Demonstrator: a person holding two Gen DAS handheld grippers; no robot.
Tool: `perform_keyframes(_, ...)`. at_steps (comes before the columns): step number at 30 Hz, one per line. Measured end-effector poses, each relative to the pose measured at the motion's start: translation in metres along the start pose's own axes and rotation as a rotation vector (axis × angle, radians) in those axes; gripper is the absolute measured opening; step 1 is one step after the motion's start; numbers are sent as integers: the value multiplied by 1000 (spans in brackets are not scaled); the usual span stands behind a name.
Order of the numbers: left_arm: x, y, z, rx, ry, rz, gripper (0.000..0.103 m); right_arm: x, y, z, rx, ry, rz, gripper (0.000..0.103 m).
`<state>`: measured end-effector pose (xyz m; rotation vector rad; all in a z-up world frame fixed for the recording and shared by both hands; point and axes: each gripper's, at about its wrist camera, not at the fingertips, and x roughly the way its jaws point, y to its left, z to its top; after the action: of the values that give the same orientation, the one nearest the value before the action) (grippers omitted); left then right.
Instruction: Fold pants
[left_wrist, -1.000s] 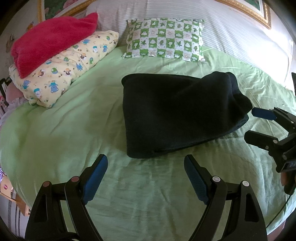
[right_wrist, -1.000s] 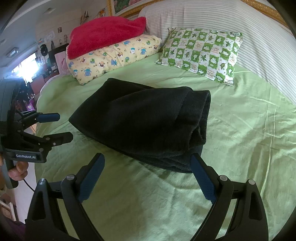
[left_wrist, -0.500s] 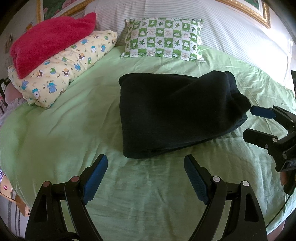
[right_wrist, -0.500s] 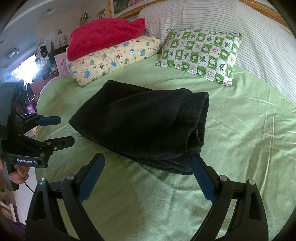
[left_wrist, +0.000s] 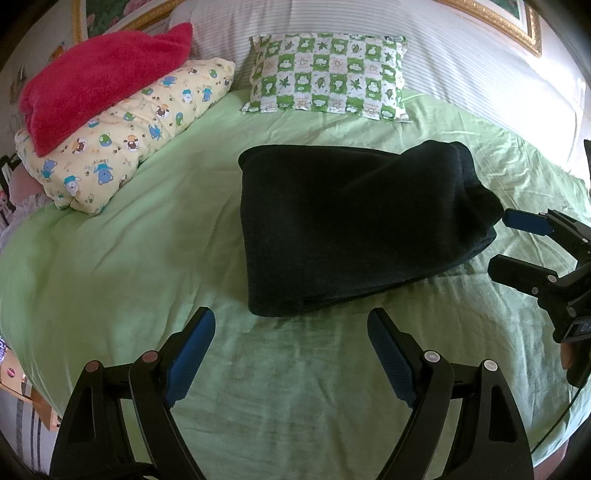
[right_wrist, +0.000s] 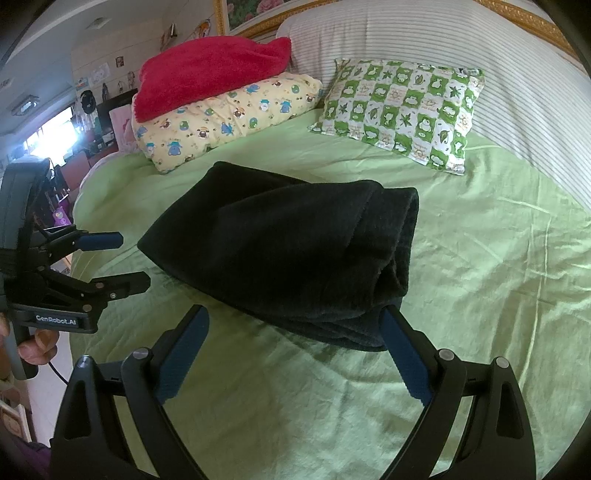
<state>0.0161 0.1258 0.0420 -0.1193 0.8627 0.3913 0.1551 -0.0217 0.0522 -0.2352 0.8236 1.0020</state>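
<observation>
The dark fleece pants (left_wrist: 351, 229) lie folded into a thick bundle in the middle of the green bed sheet (left_wrist: 129, 240). They also show in the right wrist view (right_wrist: 295, 251). My left gripper (left_wrist: 291, 317) is open and empty, just short of the bundle's near edge; it also shows in the right wrist view (right_wrist: 129, 258). My right gripper (right_wrist: 295, 314) is open and empty, its right finger beside the bundle's near corner; it shows at the right of the left wrist view (left_wrist: 498, 240).
At the head of the bed lie a green checked pillow (left_wrist: 328, 77), a yellow cartoon pillow (left_wrist: 122, 136) with a red blanket (left_wrist: 99, 77) on it, and a striped white cover (left_wrist: 461, 62). Room furniture stands left of the bed (right_wrist: 55, 147).
Both grippers have stayed open and shifted only slightly; the pants sit a little lower and nearer in the right wrist view. The bundle itself has not moved.
</observation>
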Motion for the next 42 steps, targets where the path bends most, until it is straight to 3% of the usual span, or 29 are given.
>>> perform_keyframes(17, 1, 6, 7, -6, -6, 8, 85, -2, 0, 7, -6, -10, 1, 93)
perform_keyframes(21, -1, 9, 9, -29, -26, -14, 85, -3, -1, 7, 1, -11, 4, 93)
perform_keyframes(26, -4, 8, 14, -22, -50, 11, 85, -5, 0, 8, 1, -14, 6, 93)
perform_keyframes(42, 9, 9, 18, -23, -26, 25, 85, -4, 1, 7, 15, -15, 12, 93)
